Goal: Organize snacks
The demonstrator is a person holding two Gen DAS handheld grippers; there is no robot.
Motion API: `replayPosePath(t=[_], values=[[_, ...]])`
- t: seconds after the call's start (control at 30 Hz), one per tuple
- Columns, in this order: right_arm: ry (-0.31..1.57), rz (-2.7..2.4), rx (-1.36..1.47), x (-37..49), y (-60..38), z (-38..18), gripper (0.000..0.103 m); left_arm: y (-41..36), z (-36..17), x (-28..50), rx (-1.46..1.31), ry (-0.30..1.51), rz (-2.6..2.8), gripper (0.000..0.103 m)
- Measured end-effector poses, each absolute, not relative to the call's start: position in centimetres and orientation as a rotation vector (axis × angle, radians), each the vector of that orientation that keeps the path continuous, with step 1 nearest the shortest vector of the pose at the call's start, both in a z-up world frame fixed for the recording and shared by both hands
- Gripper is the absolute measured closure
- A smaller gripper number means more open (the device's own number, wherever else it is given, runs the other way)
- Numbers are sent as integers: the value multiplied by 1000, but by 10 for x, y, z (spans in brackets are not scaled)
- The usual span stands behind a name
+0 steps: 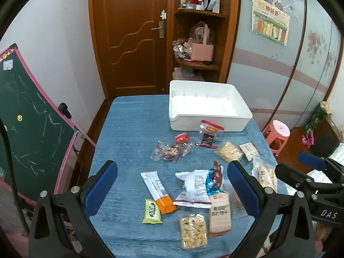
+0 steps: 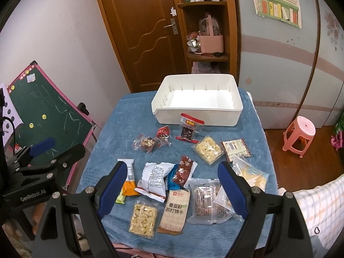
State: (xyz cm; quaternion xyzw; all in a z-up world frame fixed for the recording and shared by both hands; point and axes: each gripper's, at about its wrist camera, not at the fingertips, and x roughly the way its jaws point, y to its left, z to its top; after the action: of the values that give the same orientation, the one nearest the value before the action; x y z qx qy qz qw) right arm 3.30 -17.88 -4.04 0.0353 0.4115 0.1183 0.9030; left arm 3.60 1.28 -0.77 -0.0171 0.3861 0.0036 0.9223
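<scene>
Several snack packets lie scattered on a blue cloth-covered table (image 1: 133,129) (image 2: 120,124). An empty white bin (image 1: 206,107) (image 2: 197,101) stands at the table's far side. Near me lie a white-and-orange stick packet (image 1: 158,191), a white pouch (image 1: 194,189) (image 2: 154,178), a cracker pack (image 1: 220,214) (image 2: 175,210) and a bag of pale puffs (image 1: 193,230) (image 2: 143,219). My left gripper (image 1: 172,185) hovers open above the near packets. My right gripper (image 2: 172,185) also hangs open over them, holding nothing.
A red-topped bag (image 1: 209,133) (image 2: 190,126) leans by the bin's front wall. A green chalkboard (image 1: 28,124) (image 2: 49,111) stands left of the table. A pink stool (image 1: 277,133) (image 2: 300,133) sits to the right. A wooden door (image 1: 133,36) and shelves (image 1: 200,32) are behind.
</scene>
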Motion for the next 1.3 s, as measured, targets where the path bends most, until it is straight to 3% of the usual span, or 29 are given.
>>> replayPosePath(t=[0.43, 1.1, 1.3], values=[[982, 191, -16, 47, -169, -108, 16, 29, -76, 63, -64, 989, -6, 2], [1318, 231, 91, 57, -172, -222, 16, 70, -217, 67, -97, 1296, 58, 2], [1338, 220, 52, 59, -166, -234, 15, 75, -250, 67, -154, 1361, 56, 3]])
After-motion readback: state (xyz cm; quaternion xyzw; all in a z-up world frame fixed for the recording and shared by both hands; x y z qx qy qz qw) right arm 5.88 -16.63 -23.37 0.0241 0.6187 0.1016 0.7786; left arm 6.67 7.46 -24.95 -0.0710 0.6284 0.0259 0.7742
